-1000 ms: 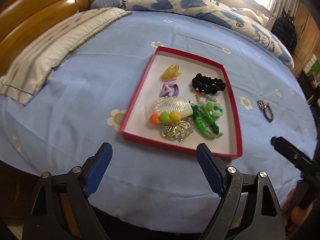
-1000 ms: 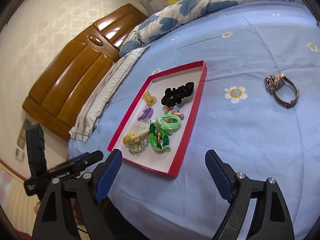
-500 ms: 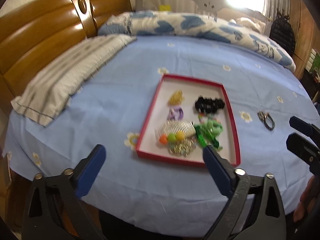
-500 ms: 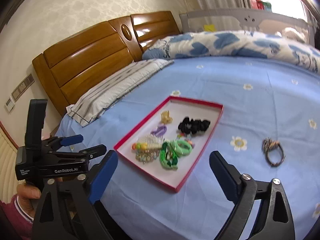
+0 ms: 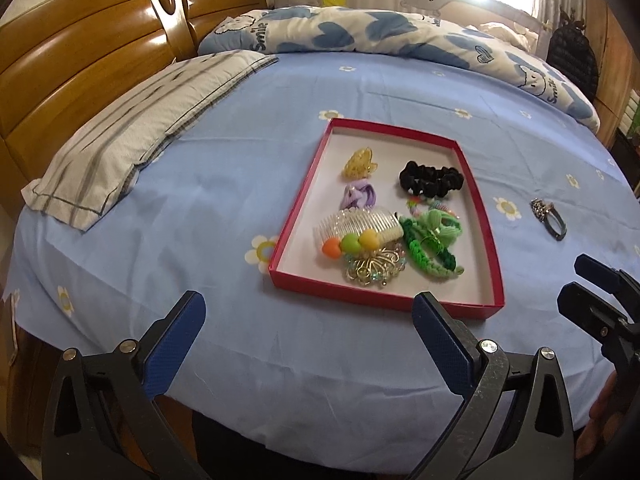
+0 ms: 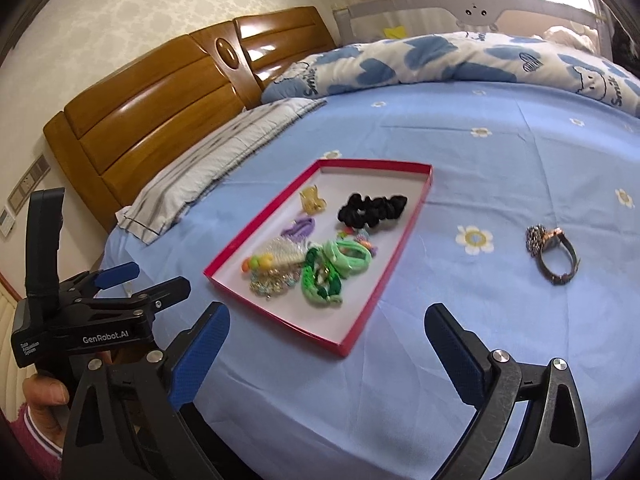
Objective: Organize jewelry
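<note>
The watch point(image 6: 554, 254) is lying on the blue bed sheet point(image 6: 500, 160) at the right of the right wrist frame, well apart from the red tray point(image 6: 394, 248) and standing on its edge with the strap forming an open loop. It is judged light but rigid at the case, with a beaded or chain cluster at its upper left that is likely to snag or slip; the plain strap arc at the lower right is offering the cleanest pinch point. The soft sheet is likely giving under pressure, so a shallow approach is advisable. Inside the tray, the black scrunchie point(image 6: 372, 210), green hair ties point(image 6: 328, 268), clear comb point(image 5: 356, 226) and yellow claw clip point(image 5: 360, 164) are crowding the lower centre, leaving its right strip free. Both the left tool point(image 5: 308, 338) and the right tool point(image 6: 326, 344) are standing fully spread, pinching nothing. No obstacle is lying between the right tool and the watch.
</note>
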